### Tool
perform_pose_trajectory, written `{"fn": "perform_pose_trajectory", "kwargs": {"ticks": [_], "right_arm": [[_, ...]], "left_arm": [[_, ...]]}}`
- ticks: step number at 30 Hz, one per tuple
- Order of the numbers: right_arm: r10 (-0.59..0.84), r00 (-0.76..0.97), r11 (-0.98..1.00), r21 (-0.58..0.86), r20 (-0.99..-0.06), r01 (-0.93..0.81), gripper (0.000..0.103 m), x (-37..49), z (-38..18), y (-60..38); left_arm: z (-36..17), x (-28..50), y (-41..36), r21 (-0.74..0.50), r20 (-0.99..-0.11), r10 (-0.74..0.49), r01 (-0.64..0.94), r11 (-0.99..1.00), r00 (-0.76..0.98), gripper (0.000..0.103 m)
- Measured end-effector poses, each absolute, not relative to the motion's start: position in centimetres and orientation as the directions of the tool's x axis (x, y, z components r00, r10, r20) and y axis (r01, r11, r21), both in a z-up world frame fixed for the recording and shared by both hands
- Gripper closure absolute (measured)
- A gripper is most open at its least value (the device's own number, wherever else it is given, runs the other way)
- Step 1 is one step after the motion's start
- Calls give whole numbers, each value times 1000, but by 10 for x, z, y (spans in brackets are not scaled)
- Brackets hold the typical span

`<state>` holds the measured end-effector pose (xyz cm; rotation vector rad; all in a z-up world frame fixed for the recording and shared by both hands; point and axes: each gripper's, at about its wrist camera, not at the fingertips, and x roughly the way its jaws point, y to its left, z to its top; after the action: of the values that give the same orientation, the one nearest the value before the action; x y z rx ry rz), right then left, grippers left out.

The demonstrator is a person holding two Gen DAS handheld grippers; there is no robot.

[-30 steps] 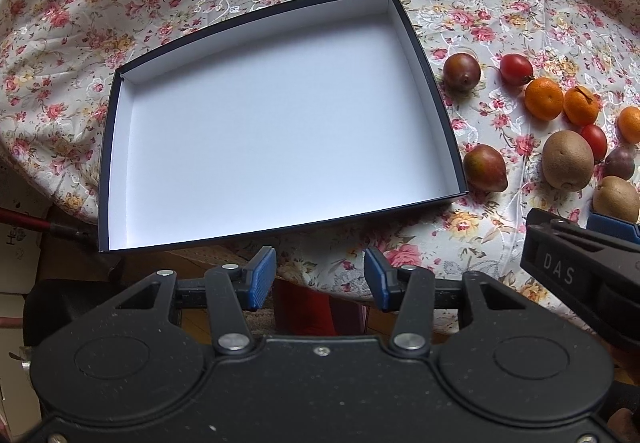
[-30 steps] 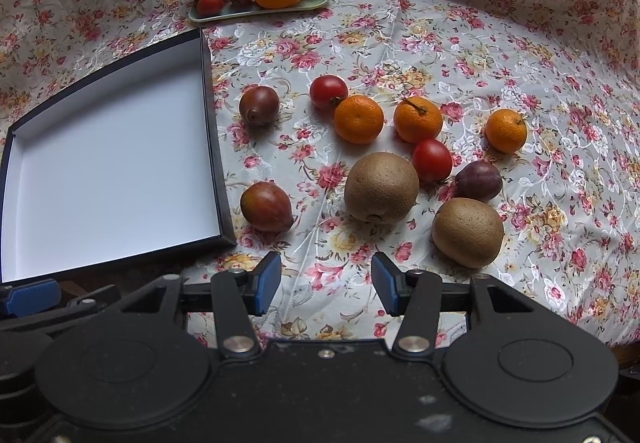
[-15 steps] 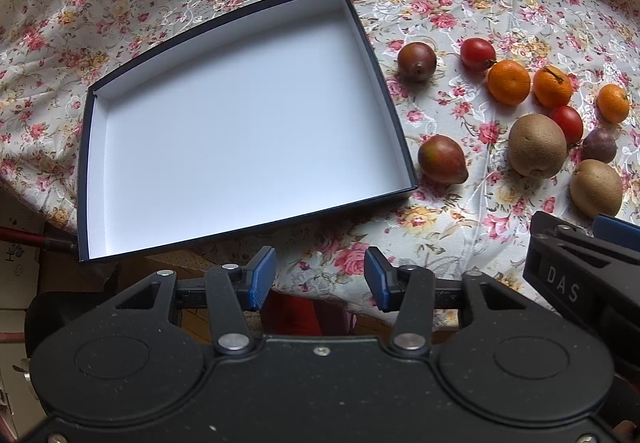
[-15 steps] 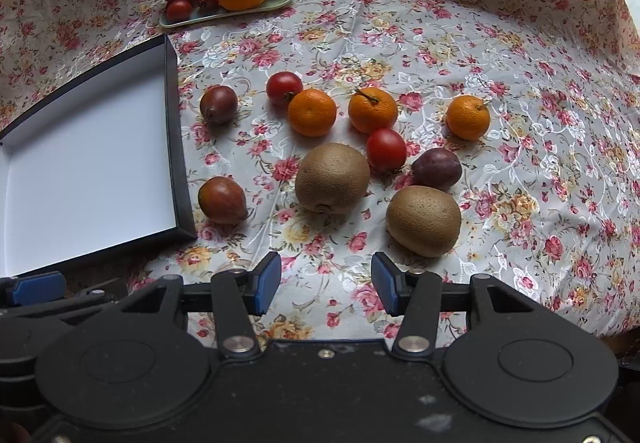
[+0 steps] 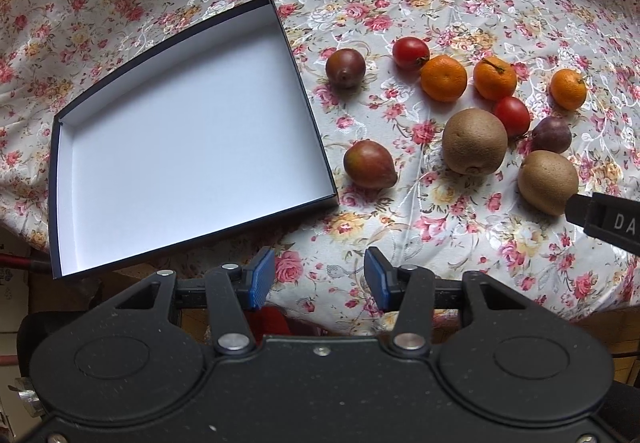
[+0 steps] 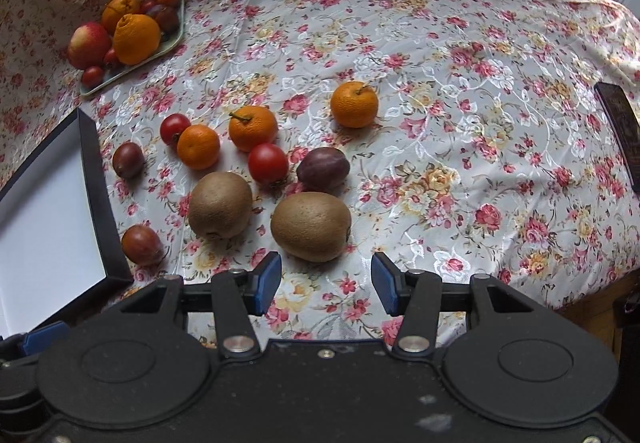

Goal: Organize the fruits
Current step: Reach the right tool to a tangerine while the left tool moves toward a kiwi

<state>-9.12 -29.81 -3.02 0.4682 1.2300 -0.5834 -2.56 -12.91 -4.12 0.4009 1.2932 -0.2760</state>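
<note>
**Swinging right, lining up on the kiwis**

While both views are sliding rightward off the box point(image 5: 180, 147) and onto the loose fruit, we are carrying nothing: the left gripper point(image 5: 316, 277) and the right gripper point(image 6: 325, 283) are both gaping wide and empty. We are now closing on the nearer kiwi point(image 6: 311, 226), just ahead of the right pads, so a first pick is looking likely. We are seeing bare cloth to its right, while the second kiwi point(image 6: 220, 205) and plum point(image 6: 323, 169) are crowding its other sides.
</note>
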Motion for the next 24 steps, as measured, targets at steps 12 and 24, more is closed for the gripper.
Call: {"fn": "perform_pose_trajectory", "kwargs": {"ticks": [12, 24], "right_arm": [[-148, 215, 489, 117, -965, 865, 53, -98, -26, -368], [-153, 197, 576, 75, -968, 814, 53, -36, -51, -395]], "left_arm": [[-11, 19, -166, 101, -955, -29, 413, 905, 297, 48], [-36, 52, -197, 26, -982, -65, 464, 885, 179, 48]]}}
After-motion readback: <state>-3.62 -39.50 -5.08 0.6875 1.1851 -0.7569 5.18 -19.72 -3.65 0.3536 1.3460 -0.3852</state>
